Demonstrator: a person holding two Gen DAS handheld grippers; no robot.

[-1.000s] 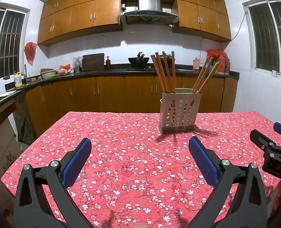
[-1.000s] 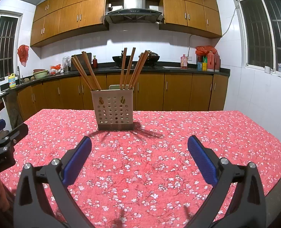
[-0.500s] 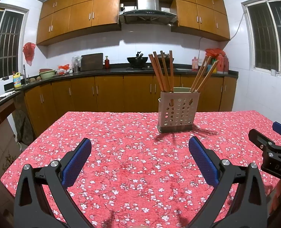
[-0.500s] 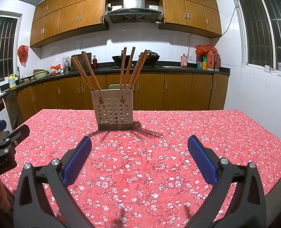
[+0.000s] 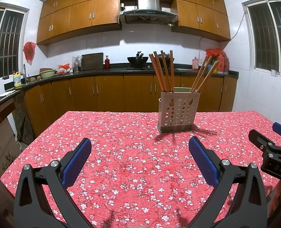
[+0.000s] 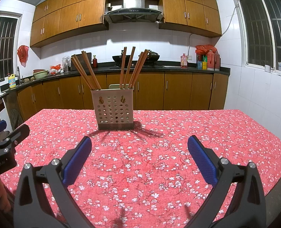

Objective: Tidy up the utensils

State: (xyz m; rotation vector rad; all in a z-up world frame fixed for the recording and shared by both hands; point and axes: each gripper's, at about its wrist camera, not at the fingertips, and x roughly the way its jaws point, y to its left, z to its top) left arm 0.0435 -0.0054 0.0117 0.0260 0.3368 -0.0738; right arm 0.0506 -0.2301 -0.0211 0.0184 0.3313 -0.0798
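A perforated metal utensil holder stands upright on the red floral tablecloth, and shows in the right wrist view too. Several wooden chopsticks stand in it, leaning in two groups; they also show in the right wrist view. My left gripper is open and empty, near the table's front, short of the holder. My right gripper is open and empty, also short of the holder. Each gripper shows at the edge of the other's view: the right one, the left one.
The table ends at edges on the left, right and front. Beyond it run wooden cabinets and a dark counter with a wok, bottles and bowls. A chair back shows behind the holder.
The left wrist view has shifted slightly, so the holder sits a little more to the left. The right gripper has barely moved. Both stay open.
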